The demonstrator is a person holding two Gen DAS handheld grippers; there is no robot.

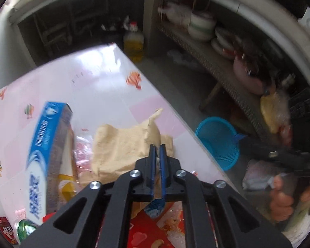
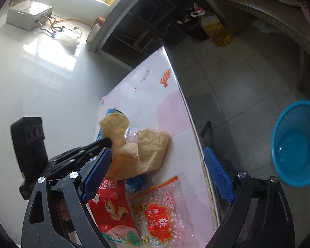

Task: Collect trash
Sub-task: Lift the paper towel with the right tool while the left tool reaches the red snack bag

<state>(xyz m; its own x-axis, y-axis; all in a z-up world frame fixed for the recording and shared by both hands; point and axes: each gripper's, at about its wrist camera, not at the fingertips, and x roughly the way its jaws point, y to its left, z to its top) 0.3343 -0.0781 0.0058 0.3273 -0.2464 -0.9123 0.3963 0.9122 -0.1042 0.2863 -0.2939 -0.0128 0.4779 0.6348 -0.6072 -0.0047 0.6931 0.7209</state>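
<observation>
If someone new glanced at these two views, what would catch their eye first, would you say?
Probably the left gripper, shut on a beige paper napkin lifted off the pink table. Next, the bright blue mesh basket, apparently empty, on the floor beside the table. Then the red snack bags on the table's near end, between the right gripper's open jaws.

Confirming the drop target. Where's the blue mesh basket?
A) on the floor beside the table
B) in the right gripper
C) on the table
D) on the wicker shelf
A: the blue mesh basket stands on the tiled floor, clear of the table edge, and looks empty.
</observation>
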